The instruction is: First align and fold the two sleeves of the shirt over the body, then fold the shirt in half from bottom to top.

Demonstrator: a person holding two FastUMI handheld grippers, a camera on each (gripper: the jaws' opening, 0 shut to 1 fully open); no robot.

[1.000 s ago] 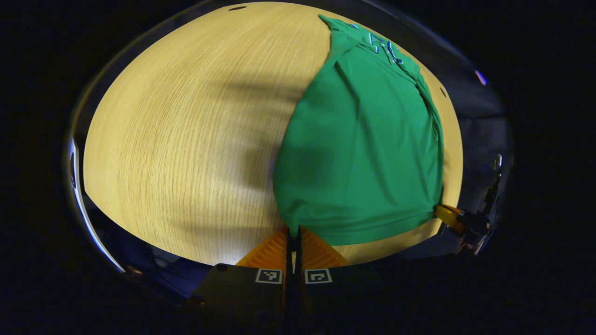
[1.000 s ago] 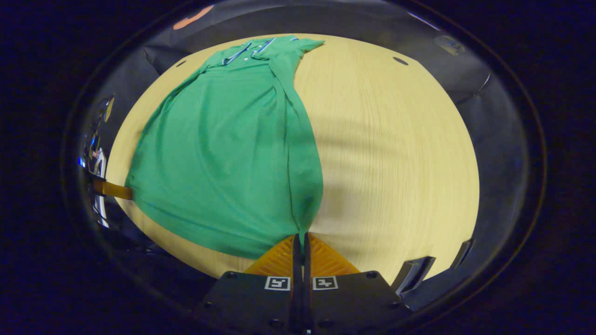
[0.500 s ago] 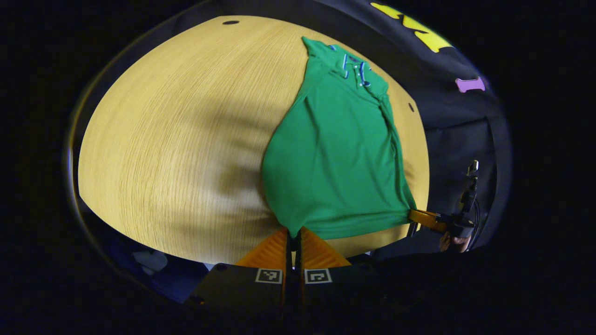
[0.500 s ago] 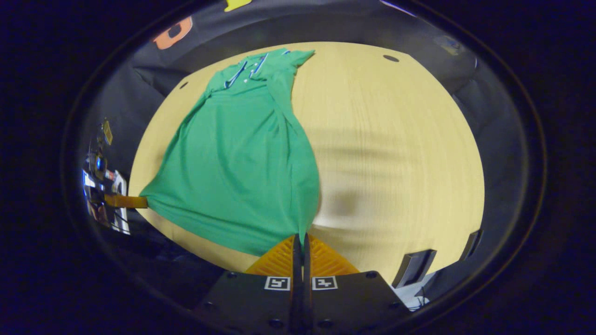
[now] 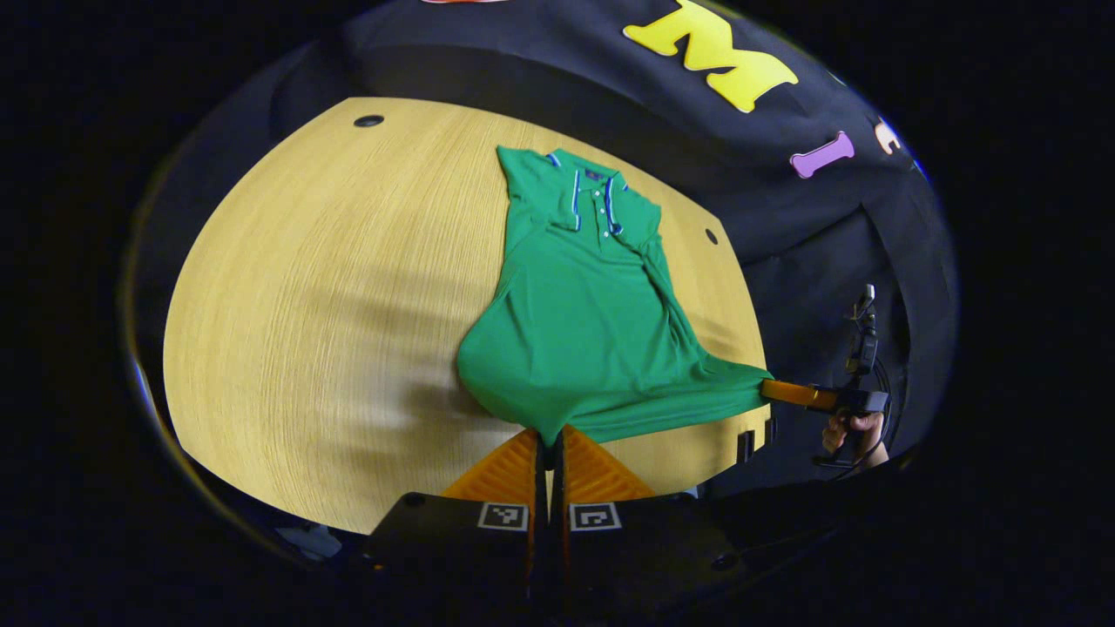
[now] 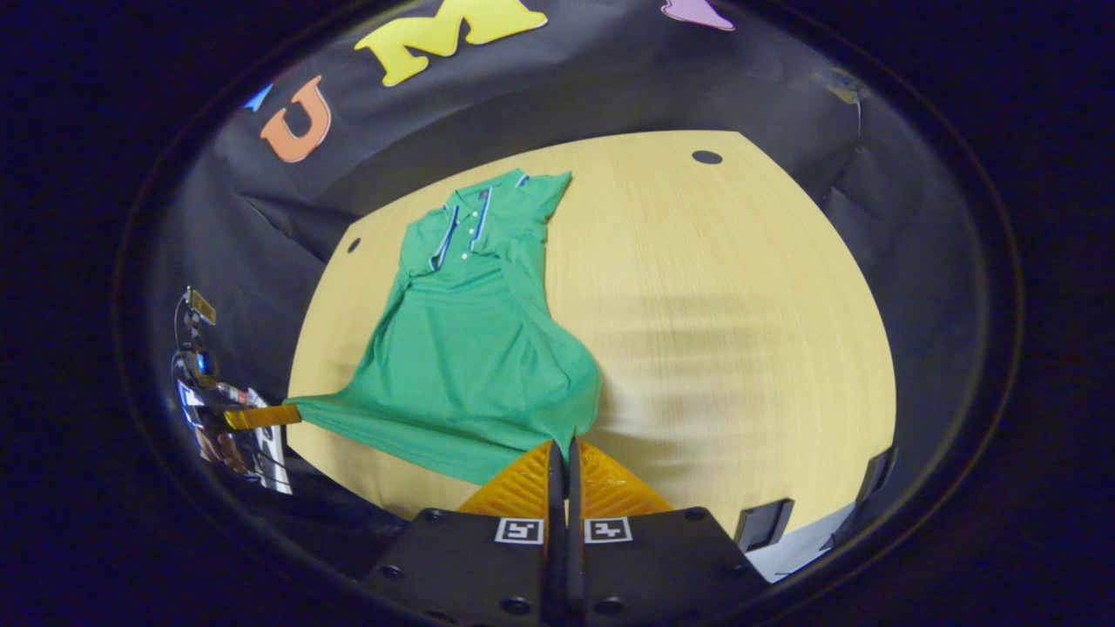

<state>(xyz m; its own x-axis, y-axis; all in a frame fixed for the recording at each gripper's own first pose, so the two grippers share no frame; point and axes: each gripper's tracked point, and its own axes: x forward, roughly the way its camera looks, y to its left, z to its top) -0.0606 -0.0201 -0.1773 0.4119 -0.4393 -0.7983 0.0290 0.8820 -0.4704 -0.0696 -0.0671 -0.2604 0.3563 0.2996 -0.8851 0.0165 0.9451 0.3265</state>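
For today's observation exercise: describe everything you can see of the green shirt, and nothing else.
The green shirt is a soft, knit-looking polo with a blue-and-white trimmed collar and a buttoned placket. It lies face up on the wooden table, collar at the far end, sleeves already folded in over the body. Its two bottom corners are lifted off the table: the left gripper is shut on one, the right gripper on the other, with the hem stretched between them.

Green shirt, pale wood-grain table
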